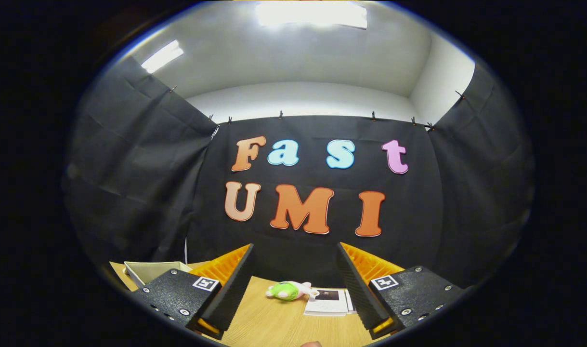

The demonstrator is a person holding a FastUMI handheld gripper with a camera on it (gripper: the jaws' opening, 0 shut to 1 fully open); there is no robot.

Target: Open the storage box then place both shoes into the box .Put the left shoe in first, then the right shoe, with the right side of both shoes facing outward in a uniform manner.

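My gripper (293, 289) is held level above a wooden table (274, 323), its two fingers wide apart and nothing between them. To the left, beyond the left finger, the corner of a pale open box (151, 271) rests on the table; whether it is the storage box I cannot tell. Beyond the fingers, near the table's far edge, lies a small green and white plush toy (288, 290).
A white booklet with a dark picture (329, 301) lies on the table beside the toy, just left of the right finger. Black cloth walls close the booth behind and on both sides.
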